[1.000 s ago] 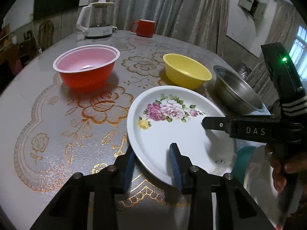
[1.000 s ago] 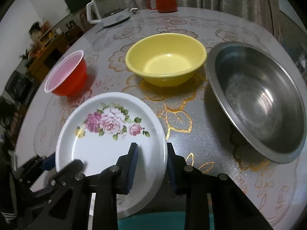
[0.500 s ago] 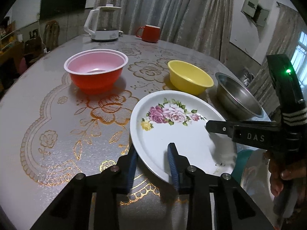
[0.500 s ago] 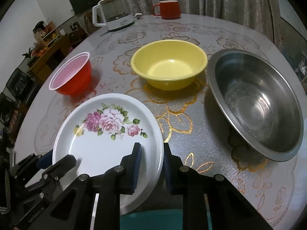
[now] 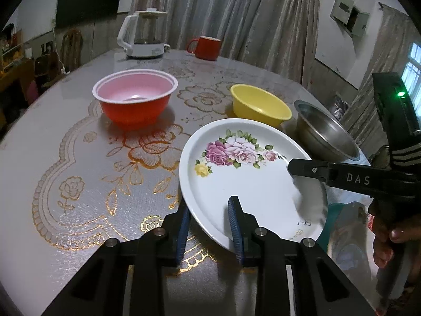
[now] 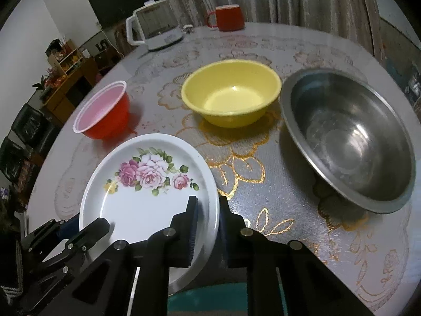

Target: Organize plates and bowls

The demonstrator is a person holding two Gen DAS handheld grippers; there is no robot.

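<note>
Plate point(image 5: 252, 184), white with pink roses, sits at the near edge of the round table point(image 5: 79, 158), tilted, far rim raised off the cloth. Both grippers are on it. Left gripper point(image 5: 209, 226) straddles the plate's near-left rim, one blue pad under it, the other on top; its jaws have just been closing, and I can't tell if the pads press yet. Right gripper point(image 6: 208, 226) is clamped on the plate's right rim, jaws nearly together after closing in, rim pinched between the pads. A hand point(image 5: 389, 226) holds the right gripper's handle at the frame edge.

Behind the plate: red bowl point(image 5: 134, 102) with pink inside on the left, yellow bowl point(image 5: 260, 105) in the middle, steel bowl point(image 6: 350, 139) on the right, all upright, all apart from each other. Steel bowl is near the plate's right side, not touching. Teal-rimmed dish point(image 5: 342, 226) lies partly under the plate's near-right edge. White kettle point(image 5: 144, 36) and red mug point(image 5: 206, 47) stand at the table's far side.
</note>
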